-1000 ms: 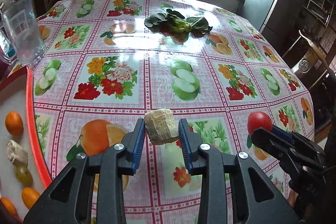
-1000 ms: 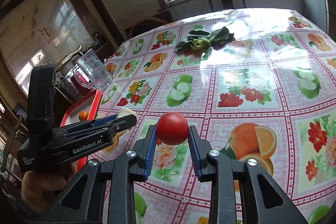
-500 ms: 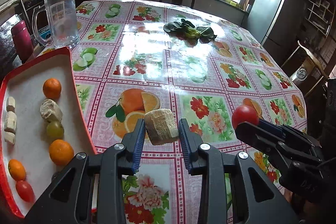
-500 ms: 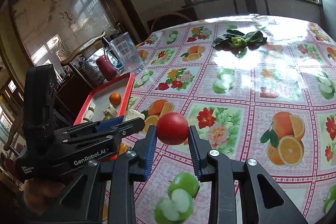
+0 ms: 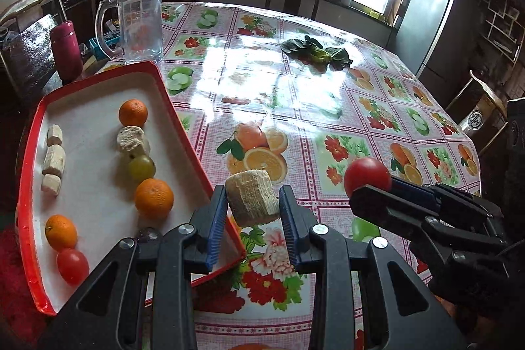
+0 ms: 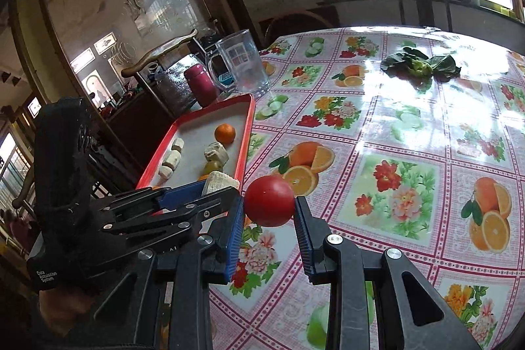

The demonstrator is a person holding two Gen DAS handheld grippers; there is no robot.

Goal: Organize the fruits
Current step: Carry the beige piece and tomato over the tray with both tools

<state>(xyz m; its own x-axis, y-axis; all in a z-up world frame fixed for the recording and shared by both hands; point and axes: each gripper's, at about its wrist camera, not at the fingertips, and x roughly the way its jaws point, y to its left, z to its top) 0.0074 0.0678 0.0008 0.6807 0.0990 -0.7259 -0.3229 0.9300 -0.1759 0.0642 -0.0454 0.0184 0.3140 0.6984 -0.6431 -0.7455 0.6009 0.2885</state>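
Note:
My left gripper (image 5: 252,212) is shut on a pale peeled banana chunk (image 5: 252,197), held above the right edge of the red-rimmed tray (image 5: 183,133). The tray holds oranges (image 5: 154,198), a green grape (image 5: 141,167), a small tomato (image 5: 73,264) and more banana pieces (image 5: 54,158). My right gripper (image 6: 269,218) is shut on a red tomato (image 6: 269,200), held over the tablecloth just right of the left gripper. That tomato also shows in the left wrist view (image 5: 367,176). The tray also shows in the right wrist view (image 6: 246,133).
A clear glass mug (image 5: 139,22) and a maroon bottle (image 5: 65,50) stand behind the tray. A bunch of green leaves (image 5: 316,51) lies far across the flowered tablecloth (image 5: 295,107). Chairs stand around the table.
Both grippers have pulled back and to the left with their loads. The tray has come much closer, and the left gripper now hangs over its right edge.

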